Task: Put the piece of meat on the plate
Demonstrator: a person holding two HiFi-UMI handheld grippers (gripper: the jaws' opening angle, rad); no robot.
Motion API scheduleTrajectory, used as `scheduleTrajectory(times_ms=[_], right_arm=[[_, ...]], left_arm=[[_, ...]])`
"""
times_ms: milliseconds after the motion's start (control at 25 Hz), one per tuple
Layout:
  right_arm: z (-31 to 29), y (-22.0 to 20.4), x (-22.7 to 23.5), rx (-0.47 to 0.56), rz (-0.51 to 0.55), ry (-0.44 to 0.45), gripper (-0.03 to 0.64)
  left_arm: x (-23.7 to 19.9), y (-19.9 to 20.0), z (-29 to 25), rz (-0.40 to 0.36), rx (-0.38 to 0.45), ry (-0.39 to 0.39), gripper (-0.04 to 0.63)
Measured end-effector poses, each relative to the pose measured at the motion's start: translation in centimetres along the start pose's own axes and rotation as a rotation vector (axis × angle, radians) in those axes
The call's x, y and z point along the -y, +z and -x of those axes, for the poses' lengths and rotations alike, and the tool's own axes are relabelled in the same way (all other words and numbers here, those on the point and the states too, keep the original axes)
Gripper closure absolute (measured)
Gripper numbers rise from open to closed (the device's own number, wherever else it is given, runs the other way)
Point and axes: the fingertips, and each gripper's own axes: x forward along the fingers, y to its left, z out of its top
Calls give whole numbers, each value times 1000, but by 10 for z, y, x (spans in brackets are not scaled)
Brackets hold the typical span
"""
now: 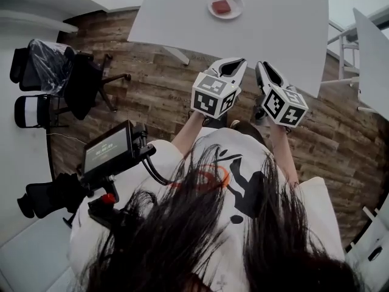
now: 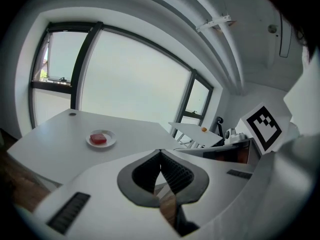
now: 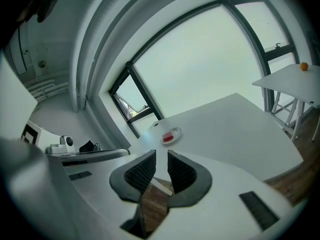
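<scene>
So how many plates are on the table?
1. The plate sits on the far side of the white table, holding the red meat. None seem hidden.

Tiny orange thing (image 3: 303, 66) on the side table (image 3: 286, 83), too small for a name.

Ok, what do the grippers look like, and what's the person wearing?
Both the left gripper and right gripper are white shells with black ribbed fingers, each carrying a cube of black-and-white square markers. The person wears a white T-shirt printed black and orange.
</scene>
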Motion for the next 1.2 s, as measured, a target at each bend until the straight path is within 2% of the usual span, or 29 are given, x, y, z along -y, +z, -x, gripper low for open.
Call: scheduleTrajectory(times_ms=[160,240,440,760,1080,1200], right_arm=[[66,-30,-6,-8,106,-2,538],[76,-39,-10,-21,132,9,538],[62,-46,-16,-48,34,60,538],[60,-59,-23,-78,23,76,538],[57,-77,-20,-92,1,64,538],[71,-94,-46,-85,8,69,538]], left_arm=[[59,-35,37,-18,-4,27,589],[69,-44,45,-16,-15,40,589],[54,-52,48,12,-38,79,589],[41,-73,65,65,-66,135,589],[43,-100,72,77,-111,131,589],[47,-108,100,69,-93,126,589]])
